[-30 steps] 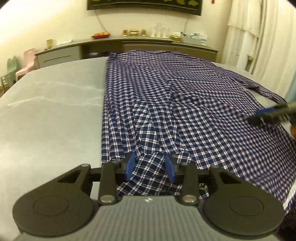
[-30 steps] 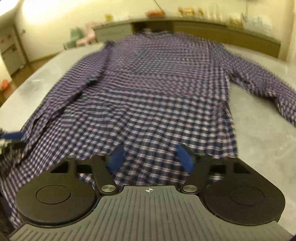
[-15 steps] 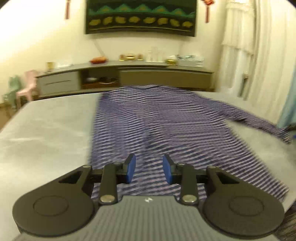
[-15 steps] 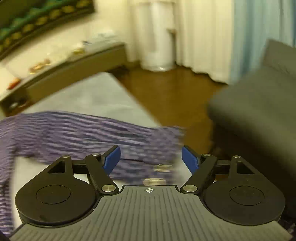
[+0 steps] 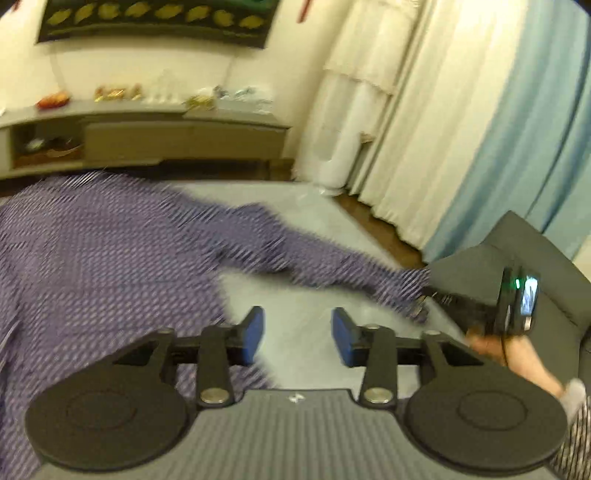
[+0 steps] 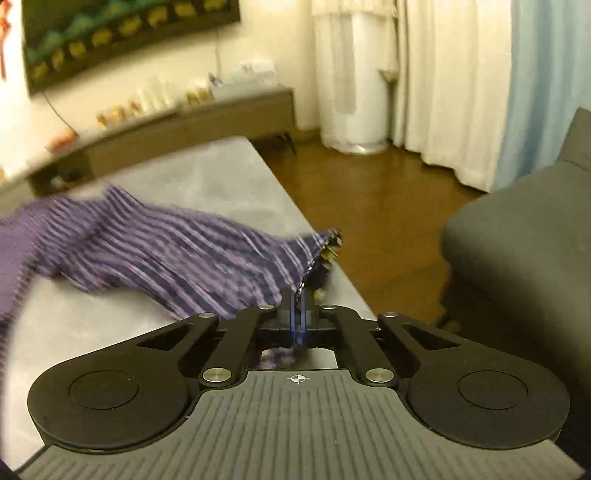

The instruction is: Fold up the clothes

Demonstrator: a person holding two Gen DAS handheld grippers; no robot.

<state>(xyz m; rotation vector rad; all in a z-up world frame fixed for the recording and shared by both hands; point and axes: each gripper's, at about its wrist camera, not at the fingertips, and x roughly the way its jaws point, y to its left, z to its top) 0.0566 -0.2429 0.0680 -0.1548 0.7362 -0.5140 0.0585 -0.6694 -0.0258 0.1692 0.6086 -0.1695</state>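
Since a second ago both cameras have swung off the shirt body toward the sleeve end of the table, and the right gripper (image 6: 297,325), which was gaping wide, is now pinching shut on the cuff of the plaid shirt (image 6: 162,258). That sleeve is running out from the fingertips toward 10 o'clock across the grey table (image 6: 229,173) in the right wrist view, pretty motion-blurred, with the cuff sitting right at the table's edge.

Left gripper (image 5: 297,334) is hovering with its blue pads (image 5: 253,332) parted at a medium gap, nothing between them, just bare tabletop (image 5: 295,295) showing through. In that view the shirt body is filling the 9 to 10 o'clock side and the sleeve (image 5: 295,254) is stretching off to 3 o'clock, where the other gripper's body with a small lit screen (image 5: 517,302) is sitting at the cuff.

Around the scene: a dark grey sofa (image 6: 524,243) is sitting just past the table edge at 3 o'clock, wooden floor (image 6: 369,192) between them, white and pale blue curtains (image 6: 461,74) are hanging at 1 o'clock, and a long sideboard (image 5: 177,136) with cluttered bits on top is running along the far wall under a dark wall hanging (image 6: 122,33).
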